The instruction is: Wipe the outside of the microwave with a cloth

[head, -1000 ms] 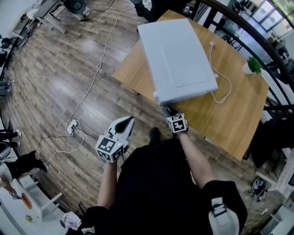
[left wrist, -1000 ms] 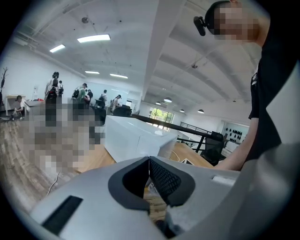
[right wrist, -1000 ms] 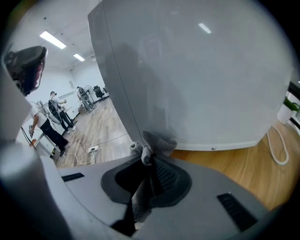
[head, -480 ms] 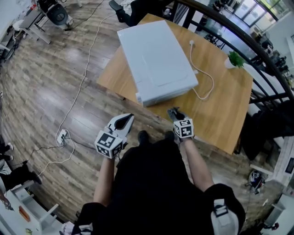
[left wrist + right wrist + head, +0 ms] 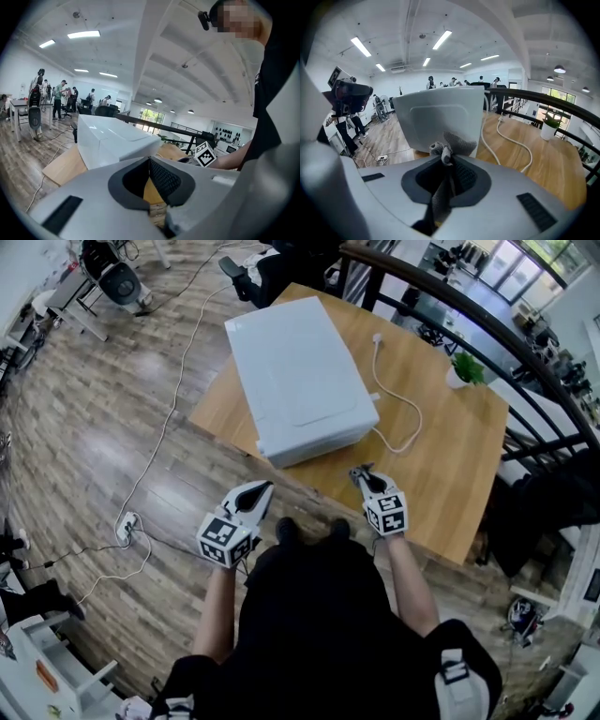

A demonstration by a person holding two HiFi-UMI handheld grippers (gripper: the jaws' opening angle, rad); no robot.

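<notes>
Microwave: the white microwave (image 5: 300, 381) sits on the near-left part of the wooden table (image 5: 450, 456). One end faces you, so that face and the top are probably easiest to wipe first.
Cloth: the grey cloth (image 5: 451, 144) is bunched between the jaws of your right gripper (image 5: 364, 474), with a tuft sticking out past the tips and a tail hanging back. That tuft is likely the part that will do the wiping.
Right gripper: its jaws are clamped on the cloth. It hangs over the near table edge, just right of the microwave's near corner and apart from it.
Left gripper: your left gripper (image 5: 261, 490) has its jaws together with nothing between them. It is held off the table's near edge, clear of the work.
Power cord: the white power cord (image 5: 401, 418) trails loose over the table to the right of the microwave, near your right gripper's path.
Writing: no brand or label is readable on the microwave. Only the square markers on the gripper cubes show.
</notes>
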